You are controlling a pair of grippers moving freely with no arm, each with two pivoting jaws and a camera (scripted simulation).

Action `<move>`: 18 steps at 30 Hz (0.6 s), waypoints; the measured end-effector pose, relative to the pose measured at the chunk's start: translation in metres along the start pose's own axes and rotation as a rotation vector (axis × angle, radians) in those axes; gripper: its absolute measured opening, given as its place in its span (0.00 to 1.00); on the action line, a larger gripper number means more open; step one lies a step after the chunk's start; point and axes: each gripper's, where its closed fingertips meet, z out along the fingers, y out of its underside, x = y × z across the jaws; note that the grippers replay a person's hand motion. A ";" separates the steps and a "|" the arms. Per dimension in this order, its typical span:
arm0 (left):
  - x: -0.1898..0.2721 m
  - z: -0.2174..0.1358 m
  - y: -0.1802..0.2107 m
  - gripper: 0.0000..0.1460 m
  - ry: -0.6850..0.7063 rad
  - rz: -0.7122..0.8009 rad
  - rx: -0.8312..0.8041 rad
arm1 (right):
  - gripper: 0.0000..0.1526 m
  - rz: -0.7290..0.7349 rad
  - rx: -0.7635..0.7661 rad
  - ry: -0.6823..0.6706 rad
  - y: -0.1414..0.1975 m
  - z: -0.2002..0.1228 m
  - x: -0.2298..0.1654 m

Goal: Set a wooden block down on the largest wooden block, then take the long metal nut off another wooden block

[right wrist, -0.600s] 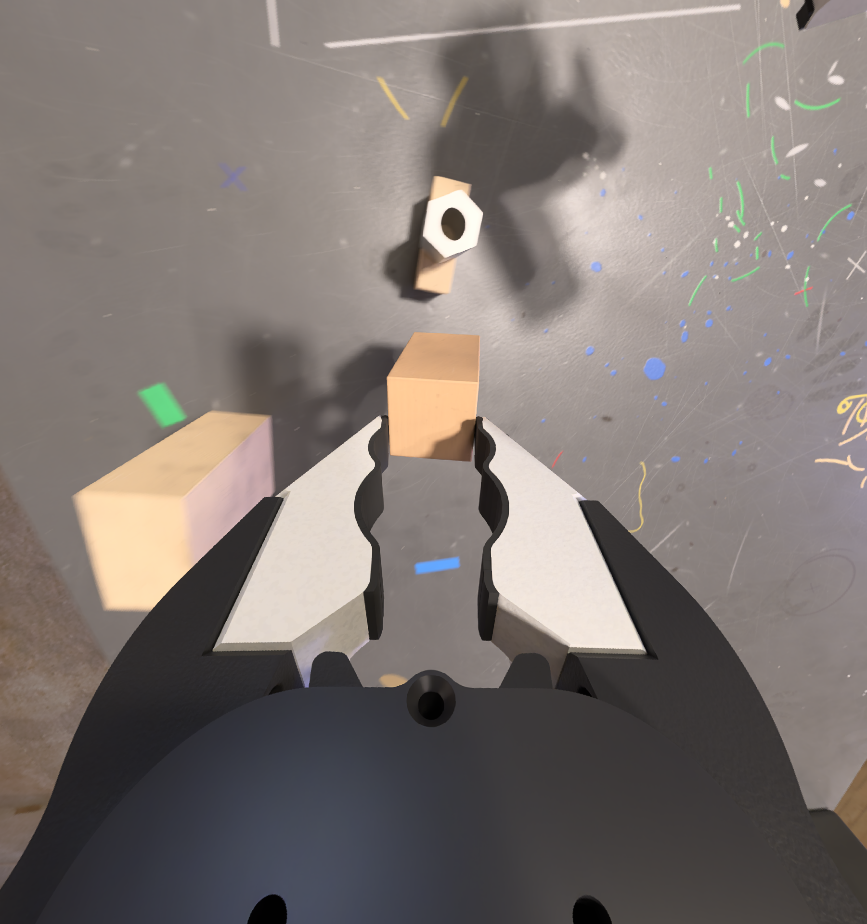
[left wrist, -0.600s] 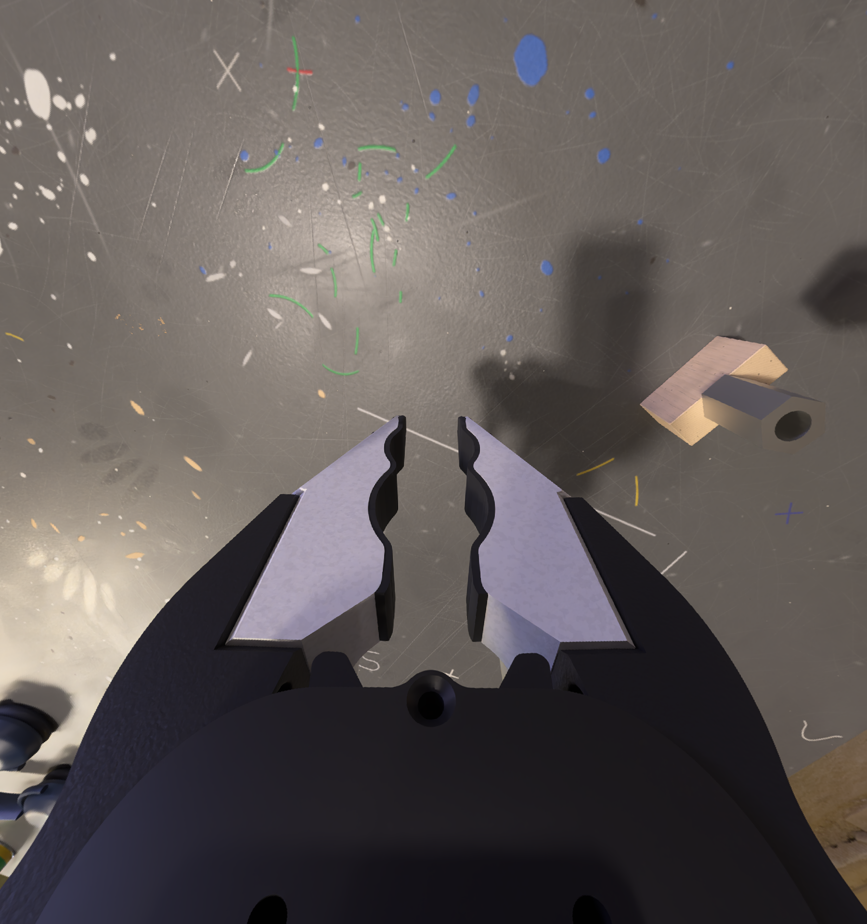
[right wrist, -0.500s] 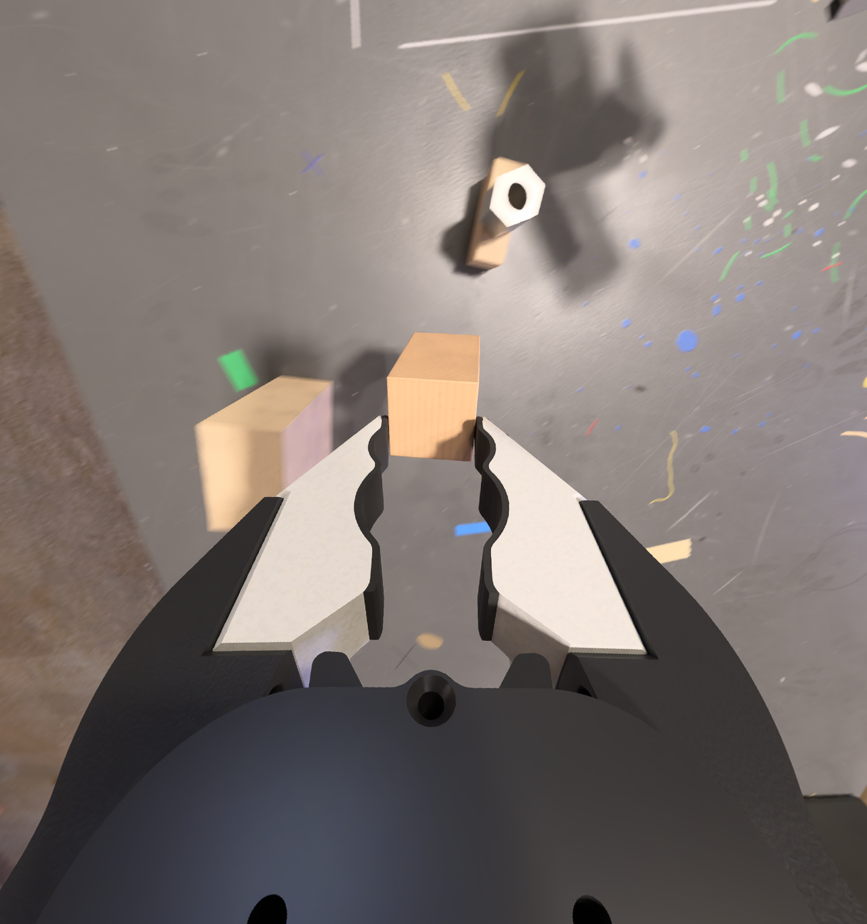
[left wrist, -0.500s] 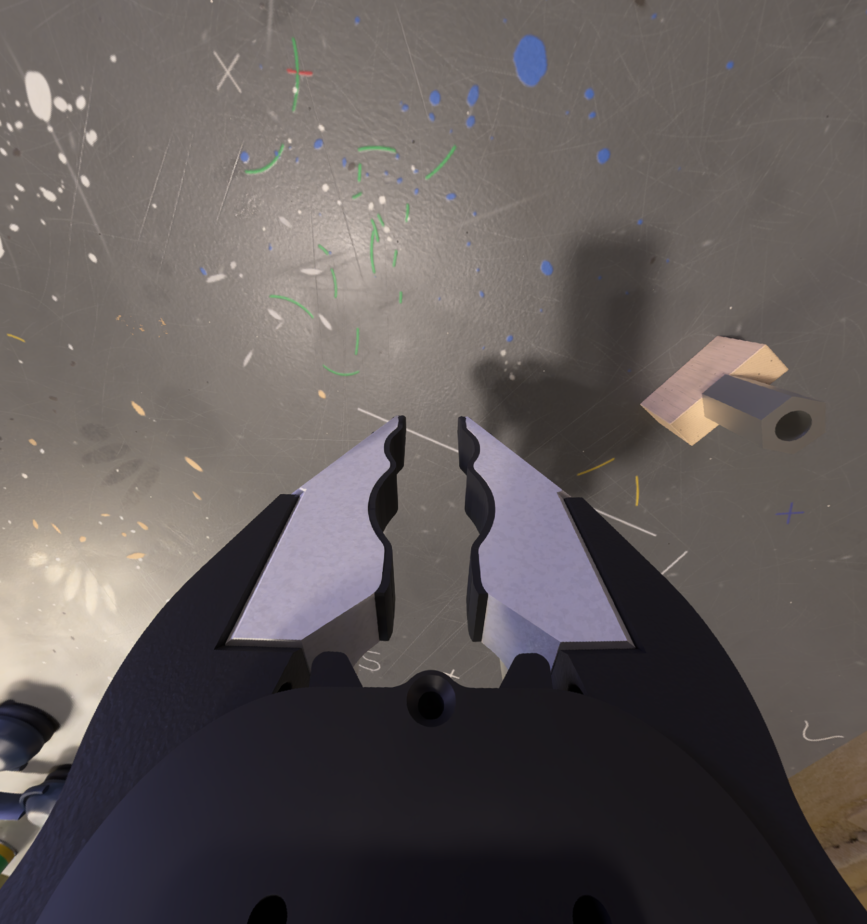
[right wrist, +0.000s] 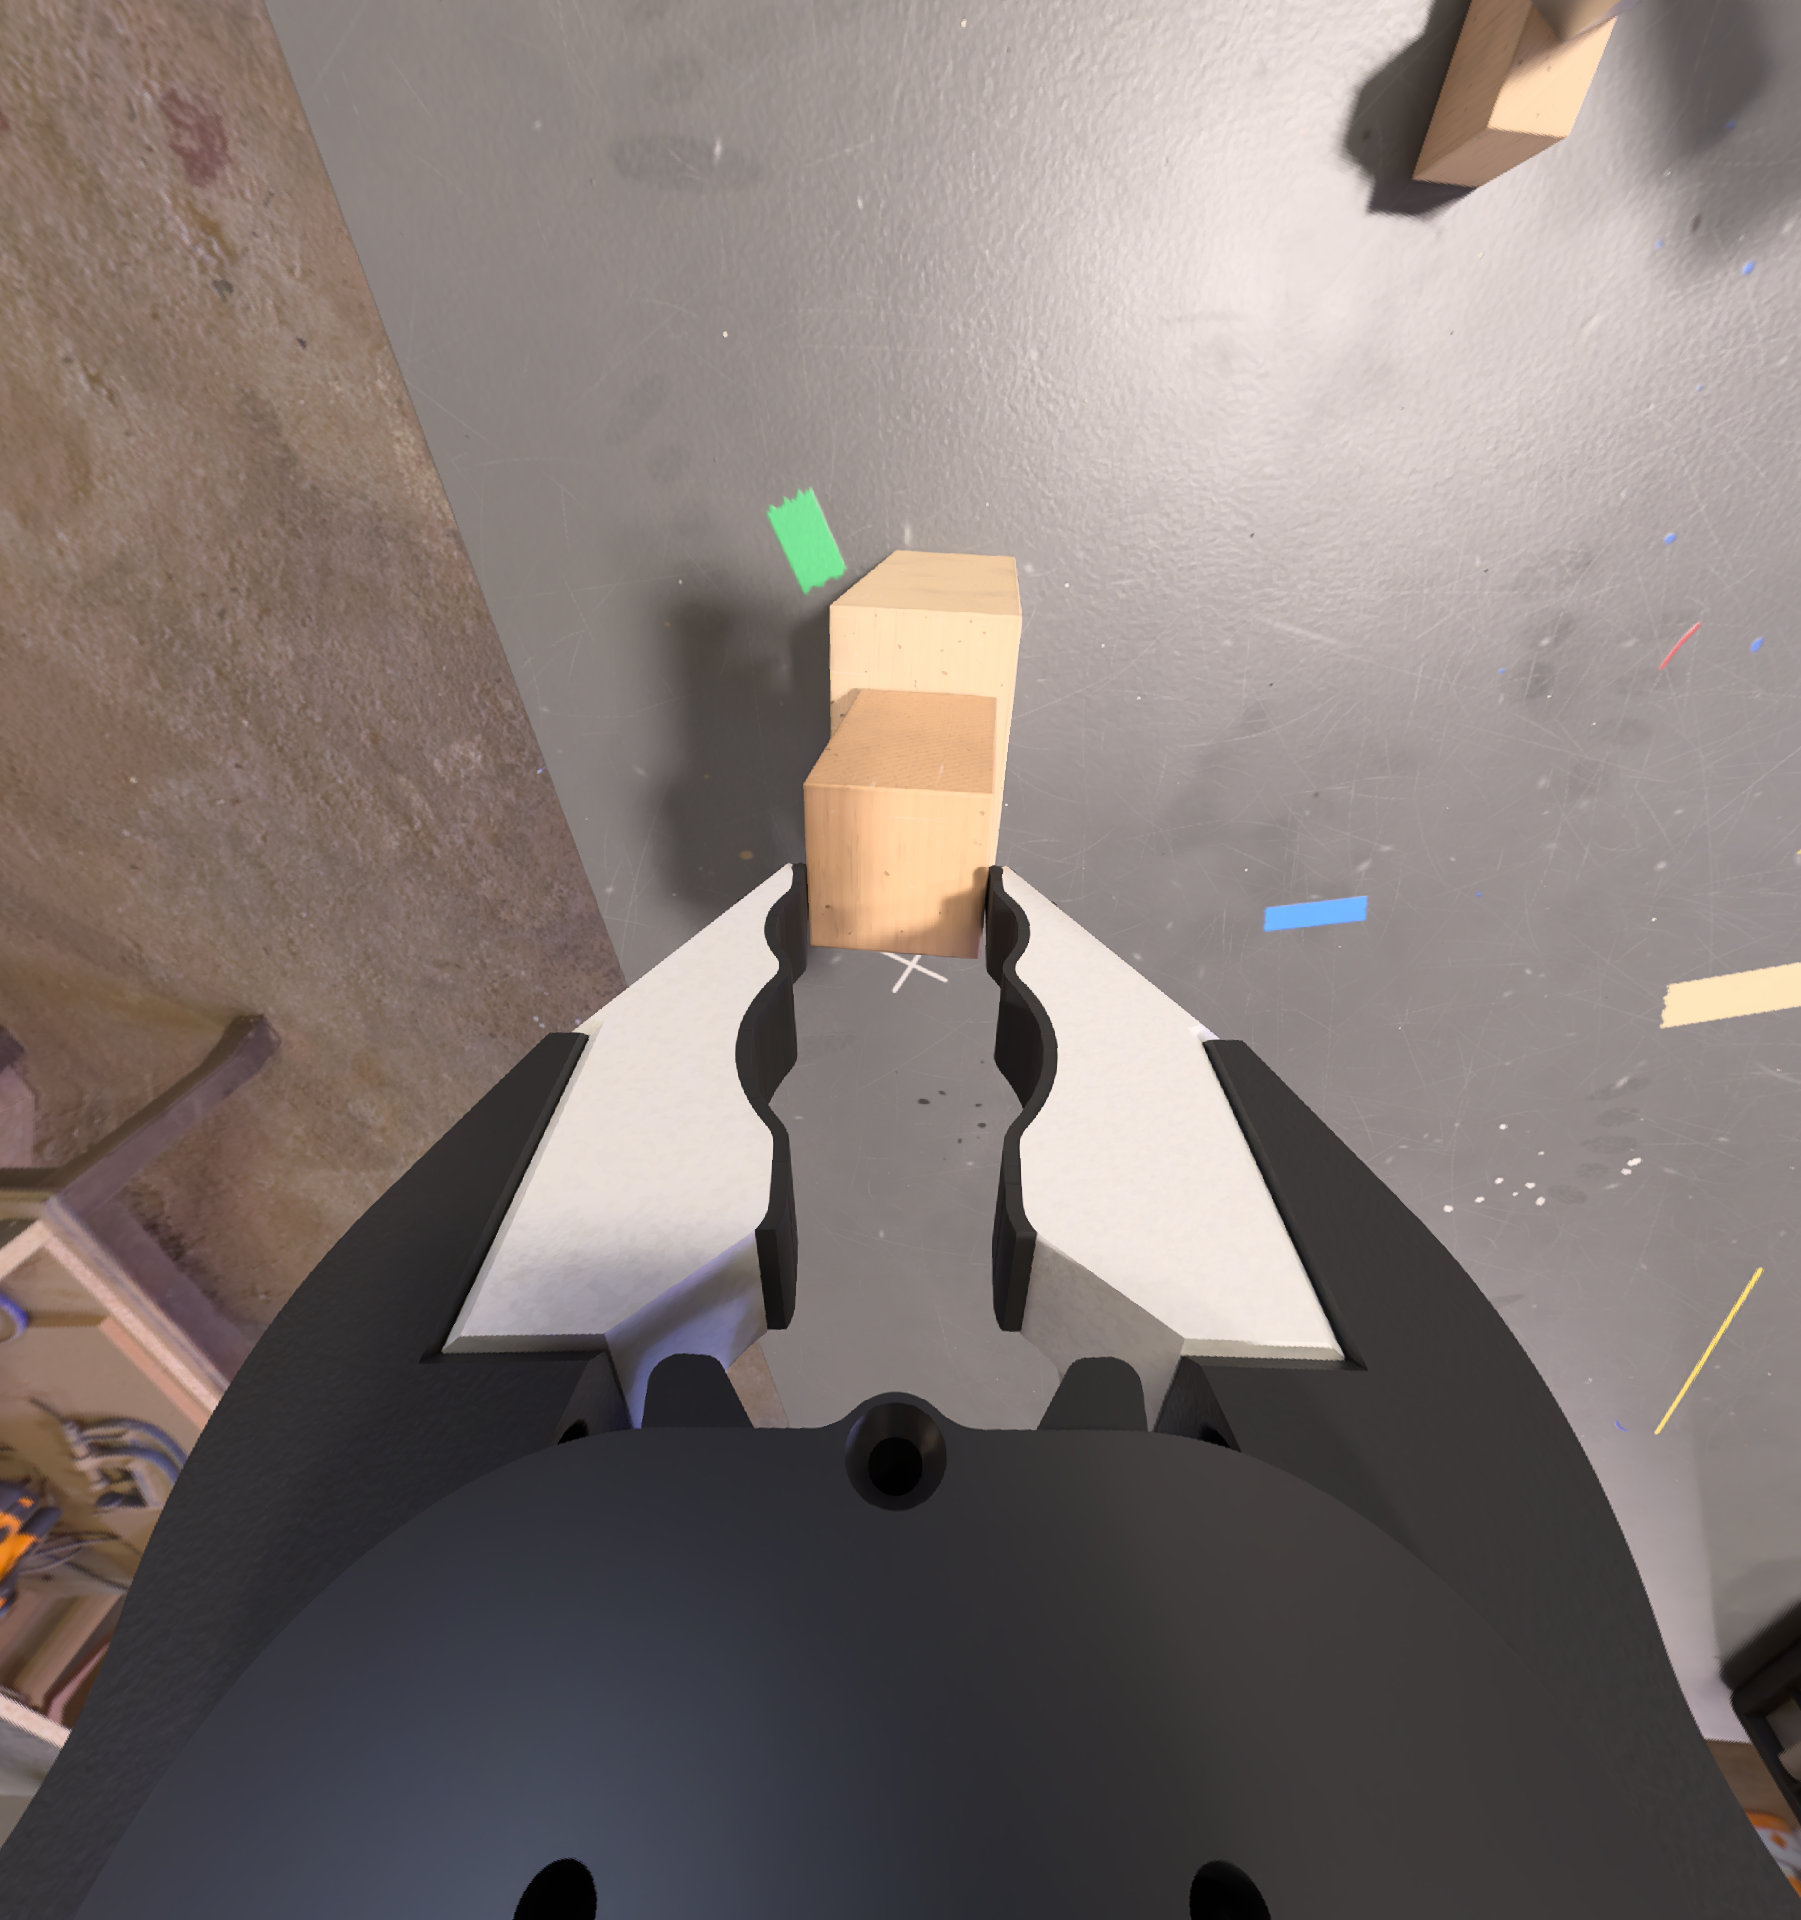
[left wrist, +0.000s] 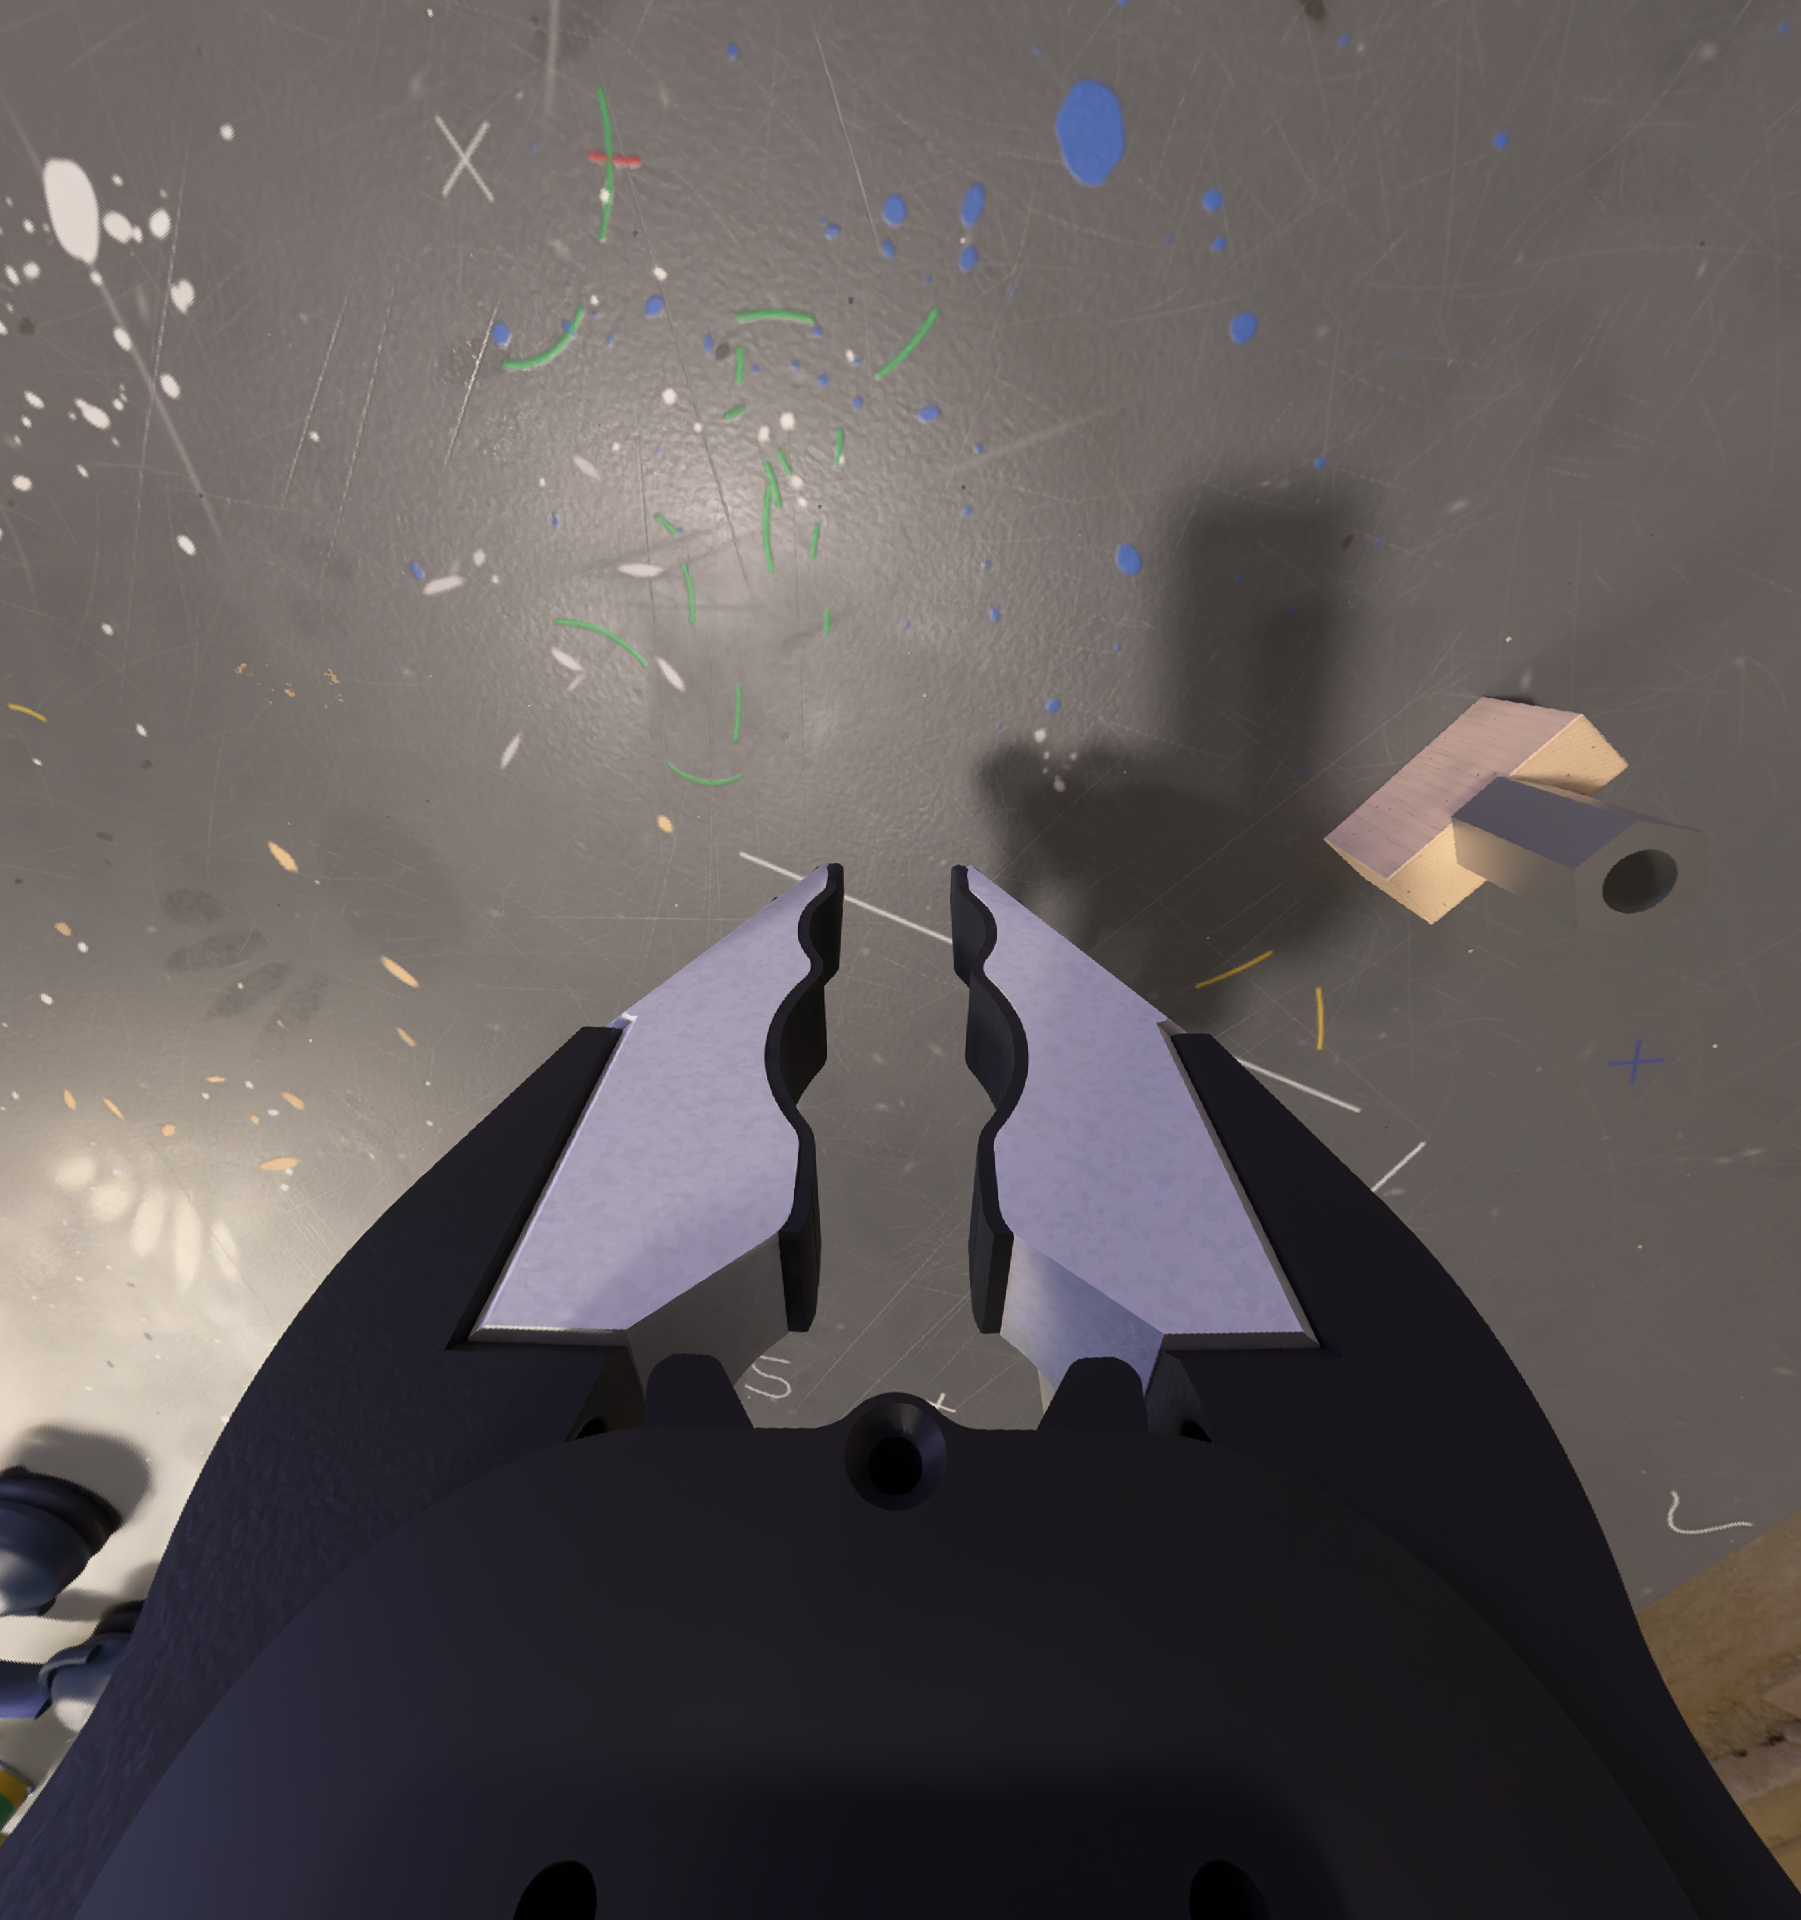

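Note:
My right gripper (right wrist: 891,904) is shut on a small wooden block (right wrist: 901,831), held by its near end between the fingertips. The largest wooden block (right wrist: 927,634) lies on the grey table straight ahead, and the held block covers its near part. I cannot tell if they touch. Another wooden block (right wrist: 1509,94) shows at the top right, cut by the frame edge. In the left wrist view that block (left wrist: 1436,800) carries the long metal nut (left wrist: 1582,852), right of my left gripper (left wrist: 896,883), which is open with a narrow gap, empty, and above the table.
Green tape (right wrist: 805,540), blue tape (right wrist: 1315,912) and tan tape (right wrist: 1758,987) lie on the table. The table edge runs diagonally at the left, with floor (right wrist: 148,520) and a tool shelf (right wrist: 44,1455) beyond. A black crate (right wrist: 1800,1745) sits at the bottom right.
My right gripper has swung left with the small block, so the largest block is now straight ahead behind it and the nut's block has slid to the top right. The left gripper has not moved.

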 end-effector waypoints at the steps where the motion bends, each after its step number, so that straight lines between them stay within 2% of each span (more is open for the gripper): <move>1: 0.000 0.000 0.000 0.14 -0.001 0.000 0.000 | 0.22 -0.001 -0.005 0.005 0.000 0.002 0.000; 18: 0.000 0.000 0.000 0.14 -0.001 -0.003 -0.003 | 0.23 0.022 0.002 -0.063 0.003 0.013 -0.002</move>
